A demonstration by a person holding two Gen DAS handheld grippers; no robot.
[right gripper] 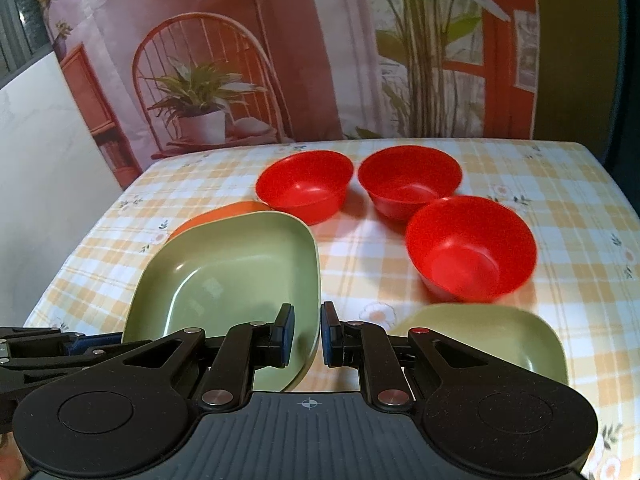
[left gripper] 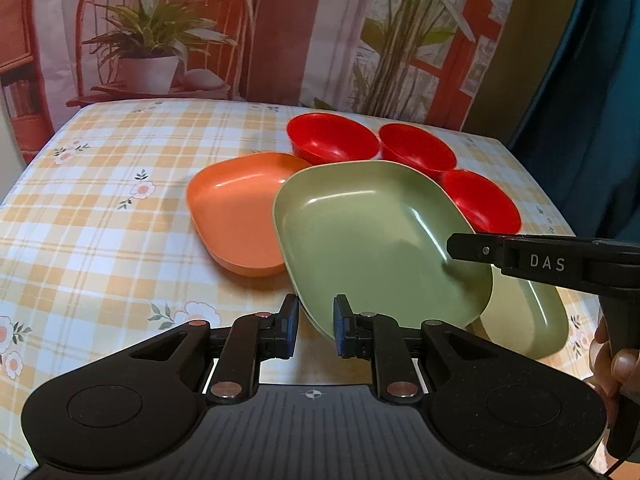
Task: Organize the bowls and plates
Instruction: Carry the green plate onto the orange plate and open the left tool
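Observation:
My right gripper [right gripper: 307, 334] is shut on the near rim of a green plate [right gripper: 228, 276], holding it tilted above the table; it also shows in the left wrist view [left gripper: 372, 240], with the right gripper's fingers [left gripper: 472, 249] on its right edge. My left gripper [left gripper: 316, 326] is open at that plate's near corner, not gripping it. An orange plate [left gripper: 236, 216] lies on the table partly under the lifted plate. A second green plate [right gripper: 492, 334] lies at the near right. Three red bowls [right gripper: 306, 188] [right gripper: 410, 180] [right gripper: 472, 248] stand behind.
The table has a yellow checked floral cloth [left gripper: 92, 200]. A printed backdrop [left gripper: 168, 40] with a chair and plants hangs behind the far edge. The table's right edge [right gripper: 616, 192] drops off beside a dark curtain.

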